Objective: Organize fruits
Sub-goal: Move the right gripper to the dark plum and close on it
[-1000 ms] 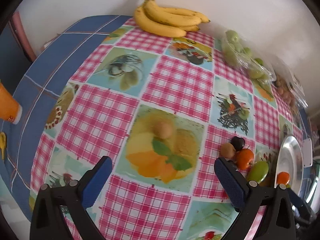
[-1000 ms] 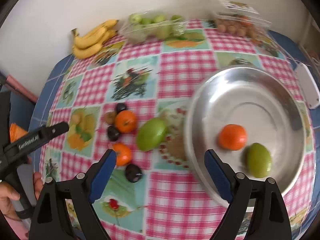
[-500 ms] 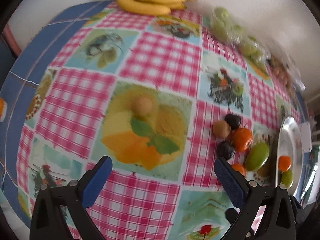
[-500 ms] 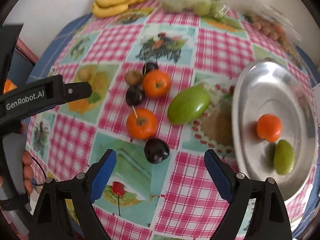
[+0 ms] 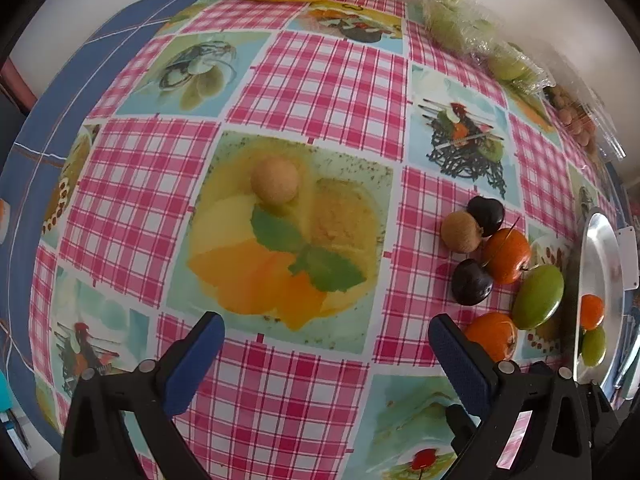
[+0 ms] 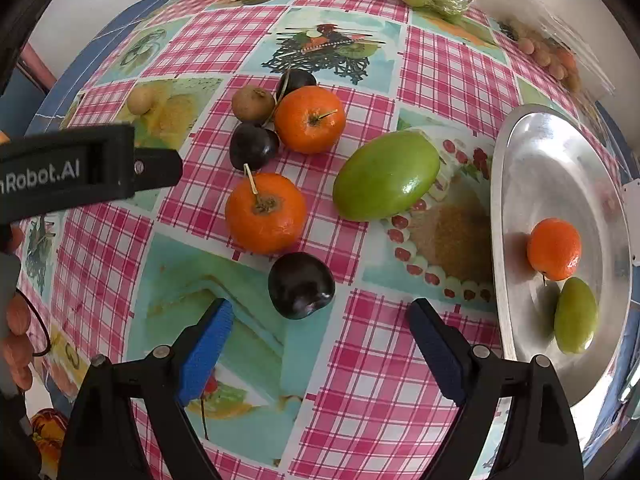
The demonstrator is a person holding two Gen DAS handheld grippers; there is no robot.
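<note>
Dark plum (image 6: 301,285) just ahead of right tool (image 6: 318,338), spread wide, empty; left tool (image 5: 325,354) likewise.

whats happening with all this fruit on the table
A person with a gripper in each hand is sorting fruit into a metal tray. An orange and a small green fruit already lie in it. The right gripper, open, is nearest a dark plum; the left gripper is open and empty.
</note>
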